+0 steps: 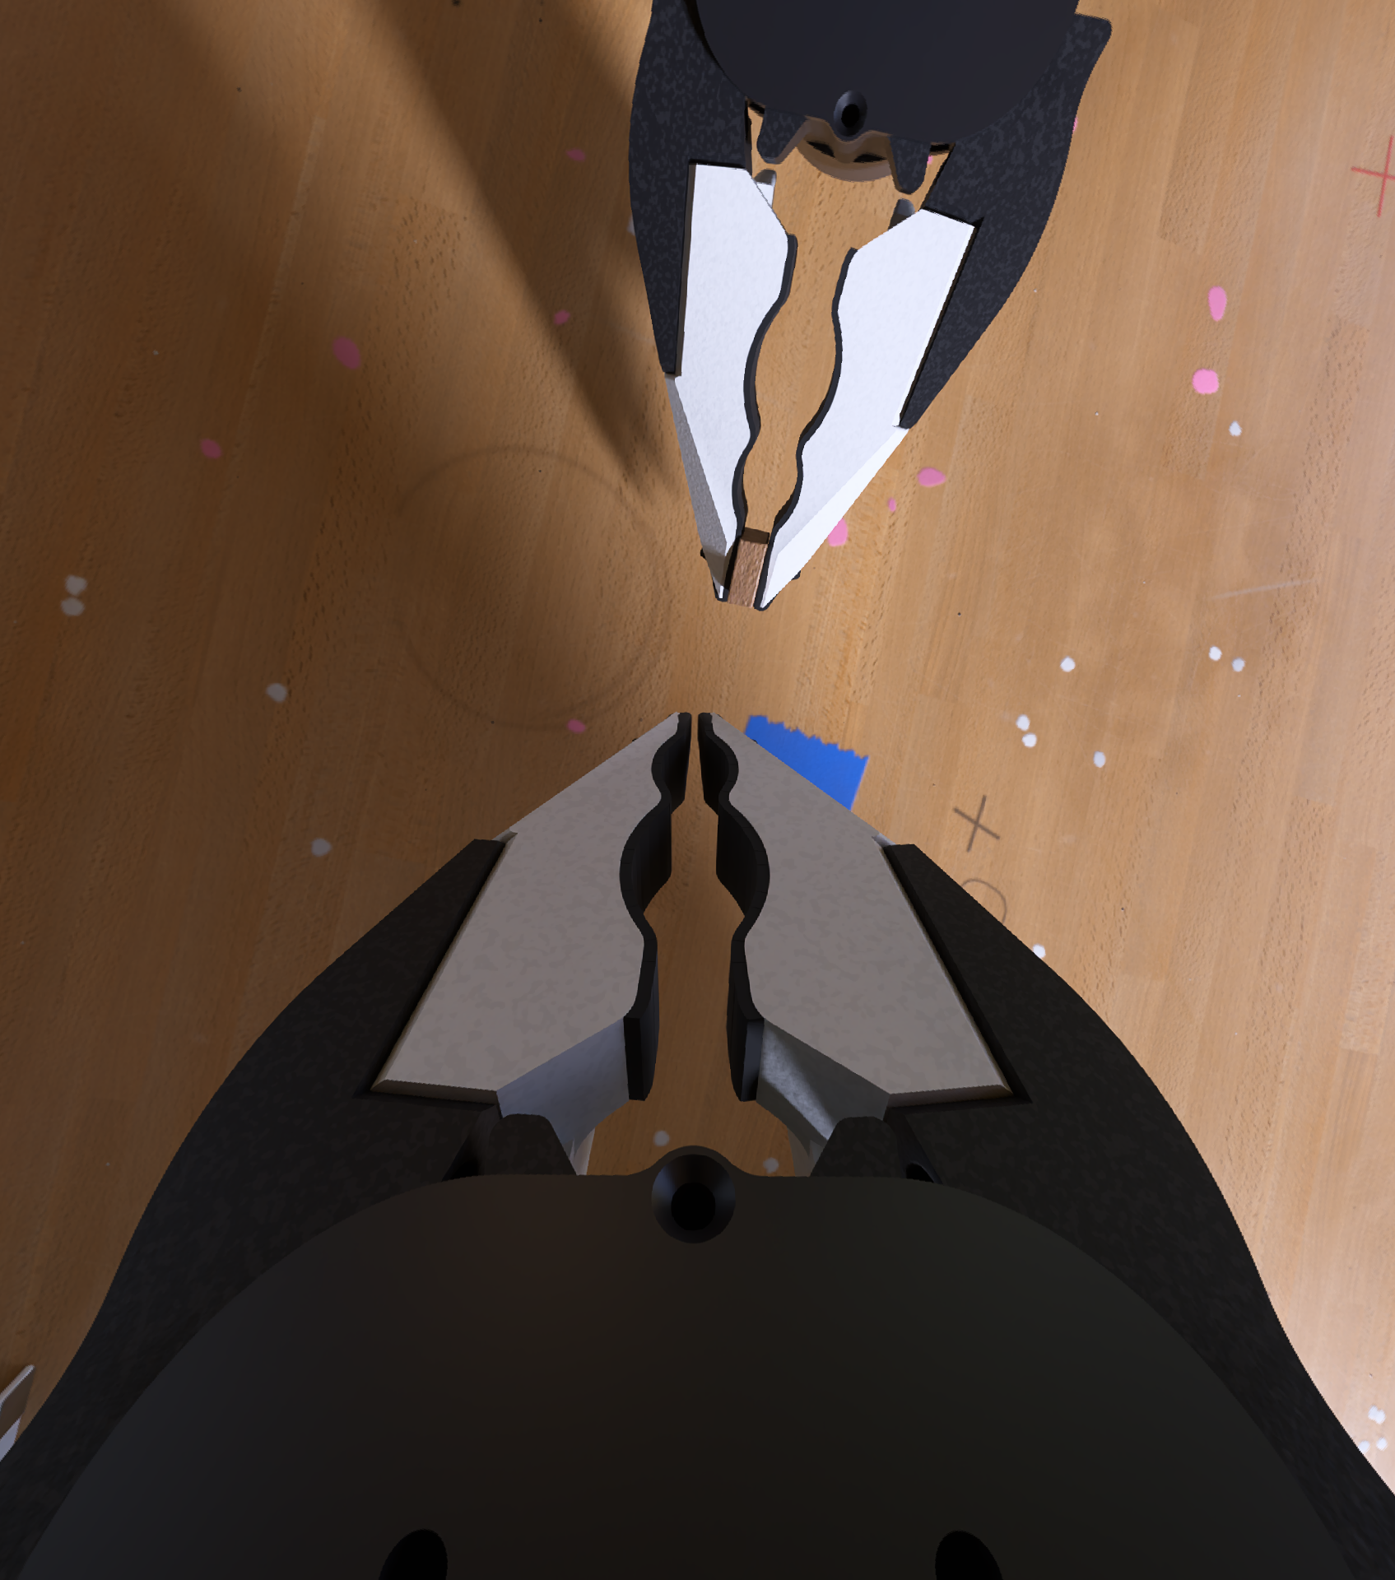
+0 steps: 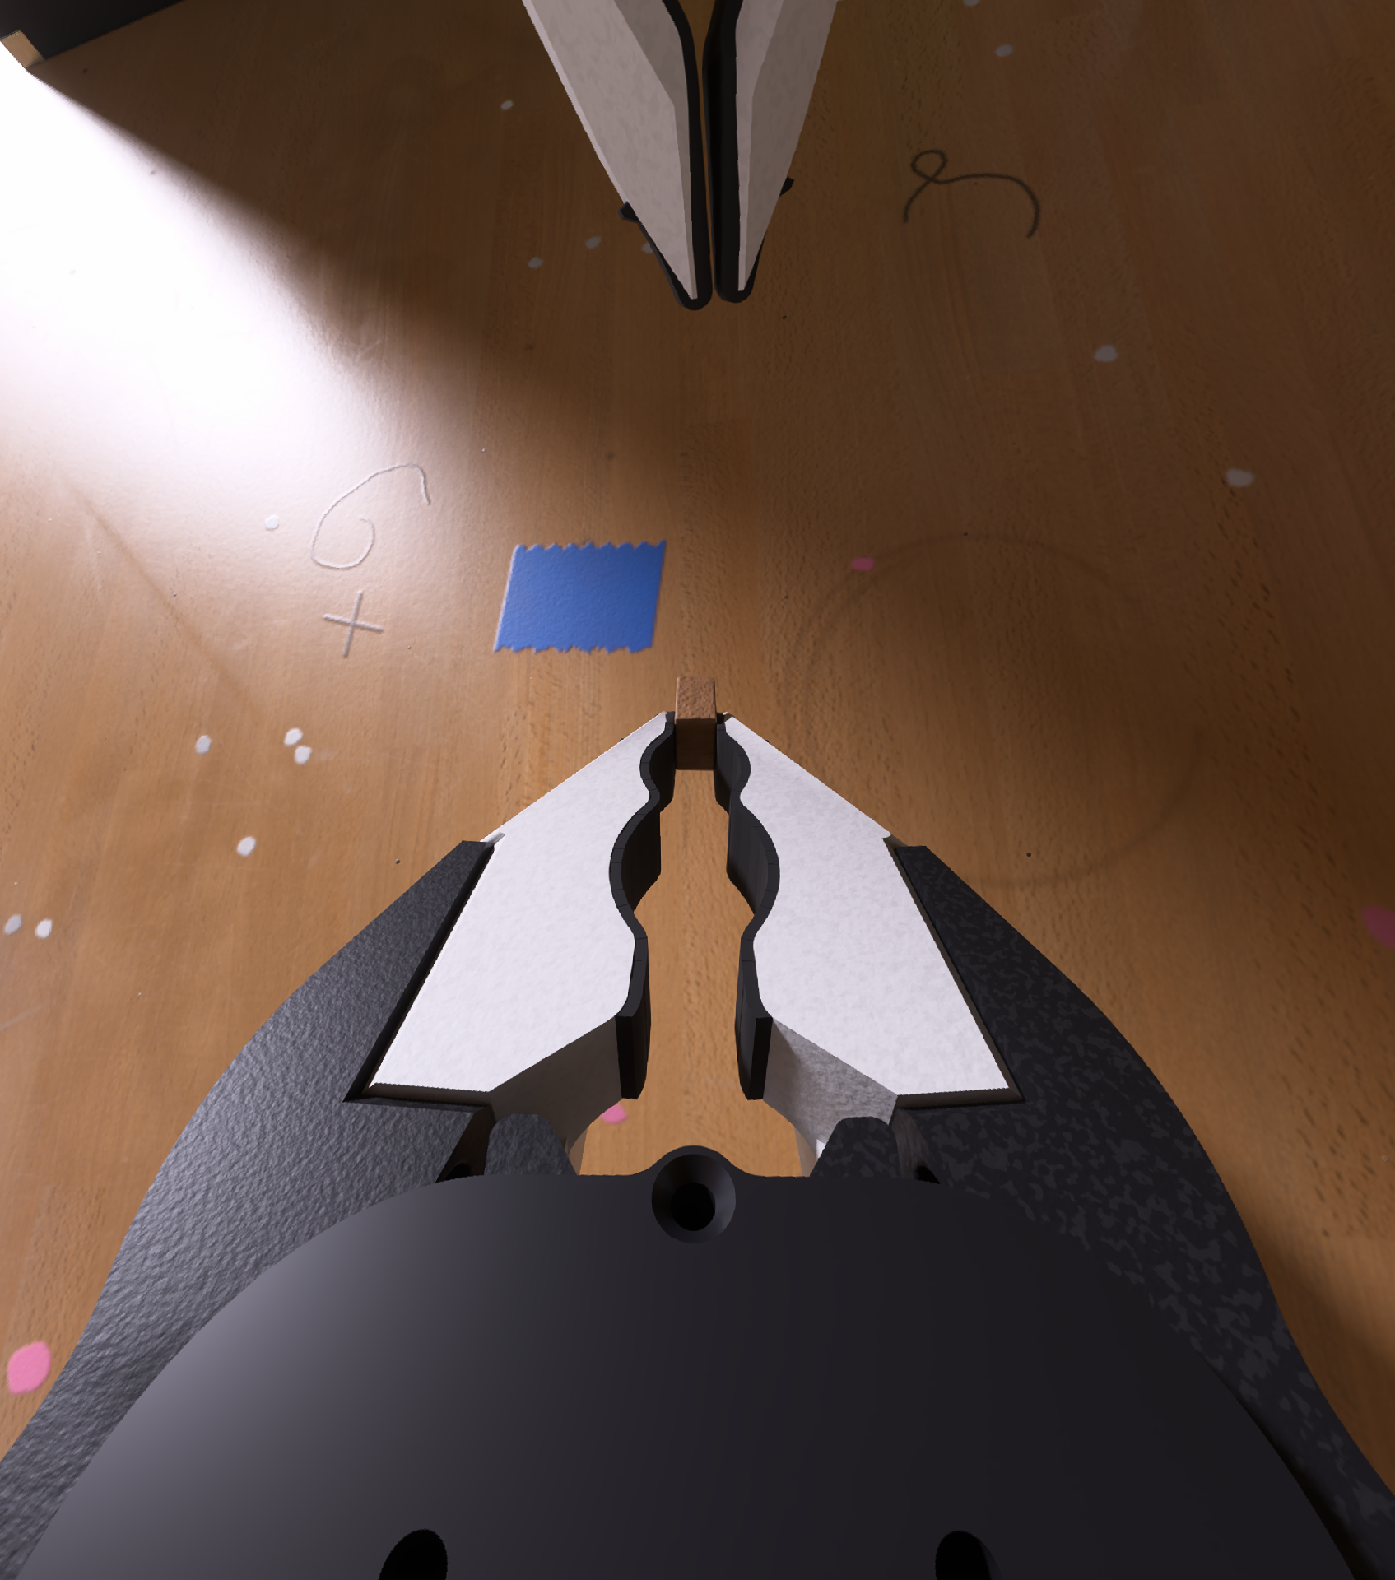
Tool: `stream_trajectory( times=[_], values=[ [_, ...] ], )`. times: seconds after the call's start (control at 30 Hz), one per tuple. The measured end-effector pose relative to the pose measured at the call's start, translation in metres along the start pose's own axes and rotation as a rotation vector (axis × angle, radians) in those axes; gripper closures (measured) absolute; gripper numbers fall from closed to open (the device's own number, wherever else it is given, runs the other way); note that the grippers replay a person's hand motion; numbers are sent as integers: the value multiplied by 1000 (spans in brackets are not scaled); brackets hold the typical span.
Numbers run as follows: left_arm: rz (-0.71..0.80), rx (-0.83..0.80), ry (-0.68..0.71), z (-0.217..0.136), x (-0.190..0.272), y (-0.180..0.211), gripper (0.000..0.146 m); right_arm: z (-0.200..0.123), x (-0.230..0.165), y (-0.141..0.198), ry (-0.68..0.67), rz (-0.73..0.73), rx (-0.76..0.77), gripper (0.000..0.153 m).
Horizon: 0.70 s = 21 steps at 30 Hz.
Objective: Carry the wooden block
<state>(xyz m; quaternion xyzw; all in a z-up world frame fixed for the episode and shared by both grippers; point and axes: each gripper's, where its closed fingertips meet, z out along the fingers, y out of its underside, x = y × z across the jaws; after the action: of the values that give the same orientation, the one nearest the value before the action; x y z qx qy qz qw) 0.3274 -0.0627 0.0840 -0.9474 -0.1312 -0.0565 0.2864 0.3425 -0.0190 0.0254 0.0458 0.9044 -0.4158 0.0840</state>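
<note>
A small wooden block (image 2: 694,727) sits pinched between the tips of my right gripper (image 2: 694,742), which is shut on it above the wooden table. In the left wrist view the same block (image 1: 746,571) shows between the right gripper's (image 1: 743,590) tips, facing me. My left gripper (image 1: 693,722) is shut and empty, its tips nearly touching, a short gap away from the right gripper's tips. In the right wrist view the left gripper (image 2: 712,291) hangs at the top, closed.
A blue tape patch (image 2: 582,597) lies on the wooden table (image 2: 1019,427) left of the block, and shows beside my left fingers (image 1: 813,761). Pen marks, crosses and pink and white paint specks dot the table. A bright light patch lies at the upper left.
</note>
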Motion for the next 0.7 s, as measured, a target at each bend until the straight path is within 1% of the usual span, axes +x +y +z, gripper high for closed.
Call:
stream_trajectory(
  times=[0.2,0.43,0.5,0.6,0.7],
  values=[
    [-6,-4,-8,0,-3,1,145,-2,4,-1,16,43,5,145],
    [-37,-1,-17,0,-10,5,145,-13,10,-7,5,100,69,145],
    [-44,8,-19,-1,-12,5,145,-23,18,-6,34,115,69,145],
    [-52,17,-22,-2,-15,5,145,-52,37,-3,118,148,90,145],
    [-63,17,-16,-1,-16,5,145,-82,63,4,201,237,118,145]
  ],
)
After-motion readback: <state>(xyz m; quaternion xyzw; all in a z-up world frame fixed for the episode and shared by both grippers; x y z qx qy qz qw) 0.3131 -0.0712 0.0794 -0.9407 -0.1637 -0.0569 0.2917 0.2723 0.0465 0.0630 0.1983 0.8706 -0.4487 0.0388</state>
